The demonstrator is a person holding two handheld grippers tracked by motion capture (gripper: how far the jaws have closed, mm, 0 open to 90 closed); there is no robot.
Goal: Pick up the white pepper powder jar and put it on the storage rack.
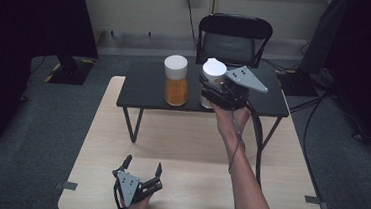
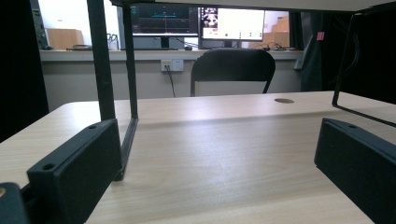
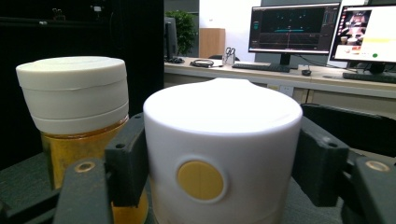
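I am holding my right gripper (image 1: 210,89) up at the small black table (image 1: 144,89) that is standing on the light wooden table (image 1: 190,150). Its two black jaws are sitting one on each side of the white container (image 3: 222,154), which is standing upright on the black table. In the right gripper view the jaw pads are lying against the container's white wall on both sides, just below its lid, with a round yellow mark facing the camera; I am reading this as a grip on the container. The jar with the amber contents (image 1: 176,81) and a white cap is standing just beside the container, apart from it, on the same black surface.

I am resting my left gripper (image 1: 141,170) low on the wooden table near my edge, jaws spread wide with nothing between them. A black chair (image 1: 235,38) is standing behind the tables.
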